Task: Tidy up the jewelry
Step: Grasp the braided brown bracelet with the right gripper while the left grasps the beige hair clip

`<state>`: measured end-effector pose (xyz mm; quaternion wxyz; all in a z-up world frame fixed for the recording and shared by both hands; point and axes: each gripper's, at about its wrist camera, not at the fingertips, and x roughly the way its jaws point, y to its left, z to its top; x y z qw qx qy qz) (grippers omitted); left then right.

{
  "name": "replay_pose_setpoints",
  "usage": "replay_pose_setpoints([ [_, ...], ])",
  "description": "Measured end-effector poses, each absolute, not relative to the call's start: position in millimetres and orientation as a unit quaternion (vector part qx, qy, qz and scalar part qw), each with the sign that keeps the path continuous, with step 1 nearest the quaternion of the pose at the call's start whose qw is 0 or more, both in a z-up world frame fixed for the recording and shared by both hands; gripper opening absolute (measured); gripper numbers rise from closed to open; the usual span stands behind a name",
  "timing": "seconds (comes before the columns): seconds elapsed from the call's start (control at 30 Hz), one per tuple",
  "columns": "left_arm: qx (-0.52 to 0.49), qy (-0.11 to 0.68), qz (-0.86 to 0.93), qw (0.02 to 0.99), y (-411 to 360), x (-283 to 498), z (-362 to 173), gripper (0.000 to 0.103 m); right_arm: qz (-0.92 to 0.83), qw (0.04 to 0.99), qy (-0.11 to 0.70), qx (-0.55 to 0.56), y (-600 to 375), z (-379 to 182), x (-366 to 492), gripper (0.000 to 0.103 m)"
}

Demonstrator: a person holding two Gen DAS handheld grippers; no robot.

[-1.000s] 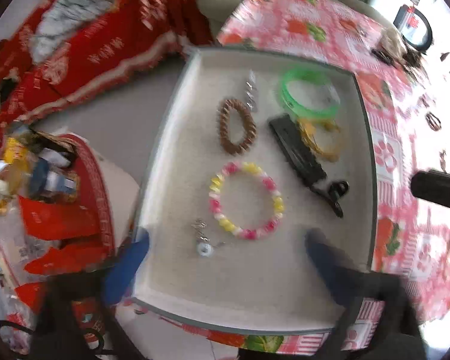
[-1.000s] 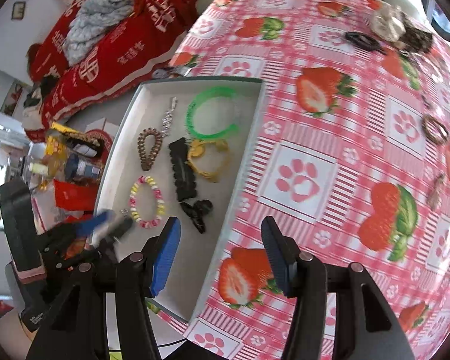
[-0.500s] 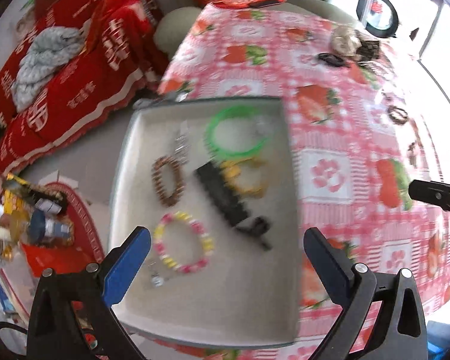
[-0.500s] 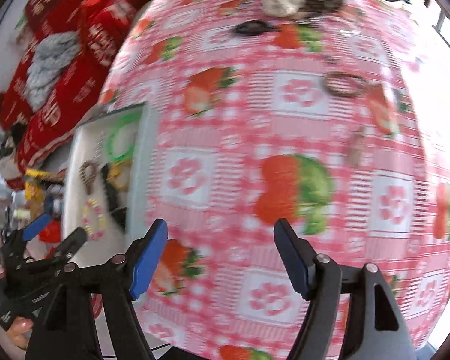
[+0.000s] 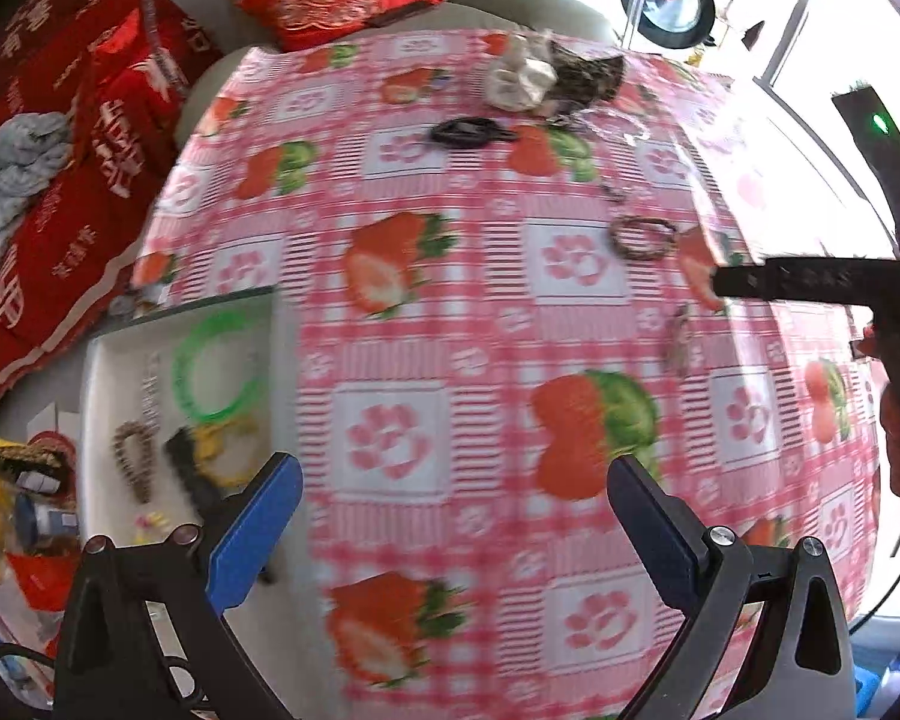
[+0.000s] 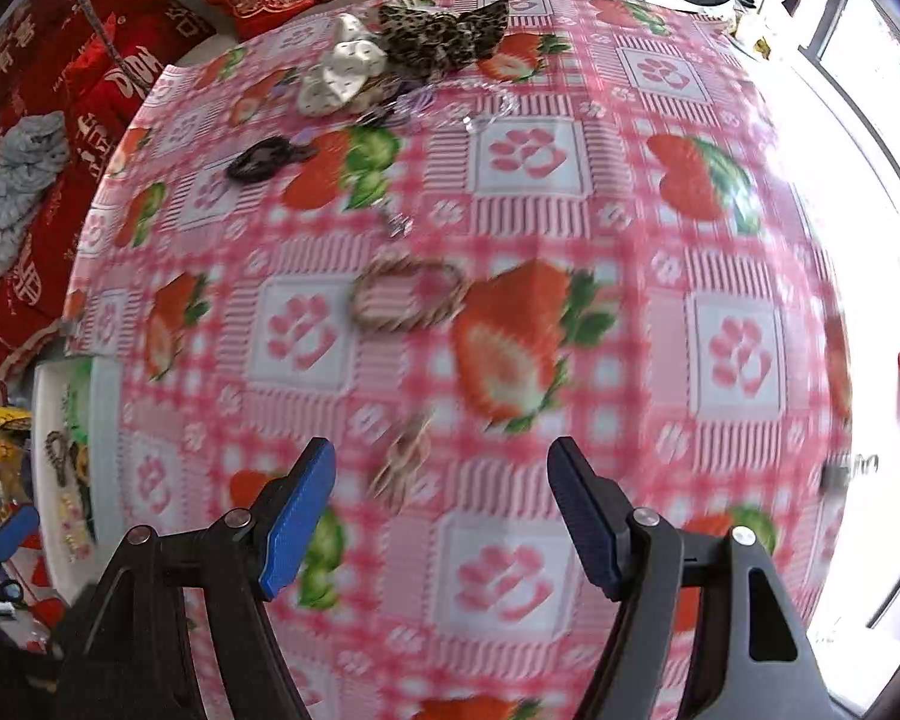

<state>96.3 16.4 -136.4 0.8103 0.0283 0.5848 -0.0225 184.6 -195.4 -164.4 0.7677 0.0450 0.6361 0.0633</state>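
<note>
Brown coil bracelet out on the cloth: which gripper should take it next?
Right, I'd say. The right gripper is open and empty, with the brown coil bracelet just ahead of its fingers. The left gripper, also open, sits nearer the tray, farther from the bracelet.

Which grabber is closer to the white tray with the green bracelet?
Left. The left gripper hangs right beside the tray, one finger over its edge. The right gripper is farther off over the tablecloth, the tray at its far left.
</note>
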Motion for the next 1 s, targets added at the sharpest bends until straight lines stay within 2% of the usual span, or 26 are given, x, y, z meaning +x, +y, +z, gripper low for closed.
replay_pose_setpoints([
  [0.17,0.023,0.596,-0.023,0.802,-13.9,113.1,-153.2,0.103,0.089,0.766,0.636,0.015,-203.0,-175.8,213.3,0.076],
  [0.4,0.02,0.593,-0.042,0.803,-44.0,125.1,-172.1,0.103,0.128,0.76,0.637,-0.026,-195.6,-193.2,237.4,0.059],
  [0.53,0.02,0.592,-0.054,0.804,-56.4,132.4,-181.2,0.103,0.148,0.759,0.633,-0.042,-190.4,-201.1,248.3,0.057],
  [0.57,0.022,0.593,-0.054,0.803,-59.7,134.5,-183.8,0.096,0.153,0.759,0.632,-0.046,-188.9,-202.2,250.5,0.056],
  [0.6,0.024,0.596,-0.056,0.8,-63.7,137.9,-188.1,0.095,0.158,0.759,0.629,-0.051,-186.6,-203.5,253.1,0.054],
  [0.7,0.019,0.598,-0.061,0.799,-71.4,145.9,-195.4,0.095,0.171,0.758,0.626,-0.068,-180.6,-206.8,259.0,0.047],
  [0.93,0.018,0.595,-0.083,0.799,-92.7,159.4,-205.3,0.095,0.193,0.759,0.611,-0.117,-168.1,-211.1,264.9,0.04],
  [1.0,0.019,0.596,-0.089,0.798,-98.8,162.8,-207.9,0.093,0.194,0.761,0.605,-0.134,-166.8,-211.6,264.4,0.03],
])
